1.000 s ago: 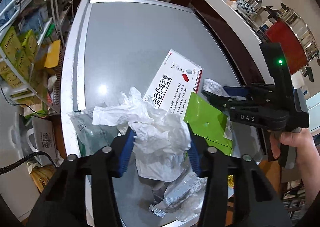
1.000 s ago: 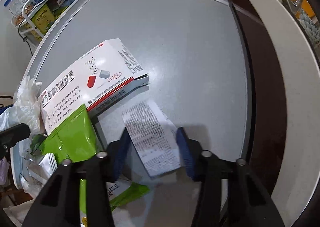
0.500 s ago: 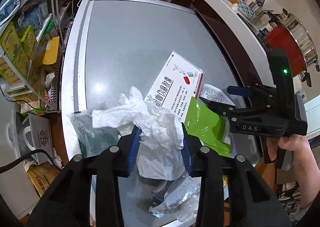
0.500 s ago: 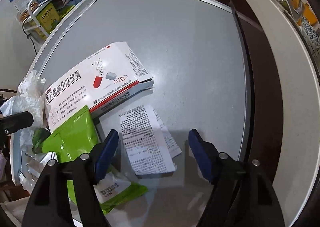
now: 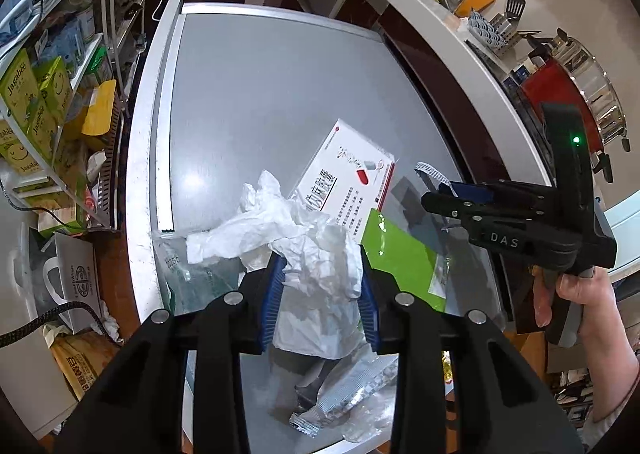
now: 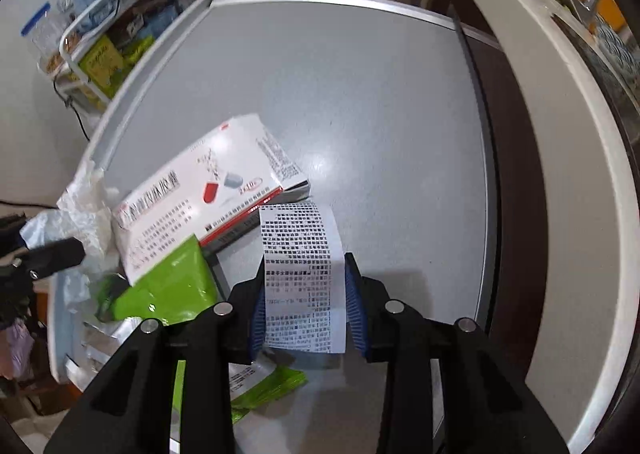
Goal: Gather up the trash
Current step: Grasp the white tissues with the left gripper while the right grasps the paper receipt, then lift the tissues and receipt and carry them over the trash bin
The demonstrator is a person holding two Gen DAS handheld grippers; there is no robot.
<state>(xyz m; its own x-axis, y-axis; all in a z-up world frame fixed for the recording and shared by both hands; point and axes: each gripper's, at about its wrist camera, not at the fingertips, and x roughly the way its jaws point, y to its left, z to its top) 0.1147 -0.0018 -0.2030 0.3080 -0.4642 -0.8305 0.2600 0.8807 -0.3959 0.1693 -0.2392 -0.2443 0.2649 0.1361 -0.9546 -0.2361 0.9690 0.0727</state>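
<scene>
My left gripper [image 5: 320,294] is shut on a crumpled white tissue [image 5: 316,250] and holds it over the grey table [image 5: 260,94]. My right gripper [image 6: 306,306] is shut on a printed paper receipt [image 6: 300,266] and holds it lifted off the table; that gripper also shows in the left wrist view [image 5: 452,194]. A white and red medicine box [image 6: 200,198] and a green packet [image 6: 168,286] lie on the table to the left of the receipt. A foil blister pack [image 5: 348,398] and a clear plastic bag [image 5: 192,274] lie under the tissue.
A wire rack [image 5: 52,94] with green cartons stands left of the table. A white counter [image 6: 560,174] runs along the right, with a dark gap between it and the table. A red pot [image 5: 560,102] sits on the counter.
My right gripper opened wide, then shut on the receipt and lifted it. My left gripper closed tighter on the tissue and raised it.
</scene>
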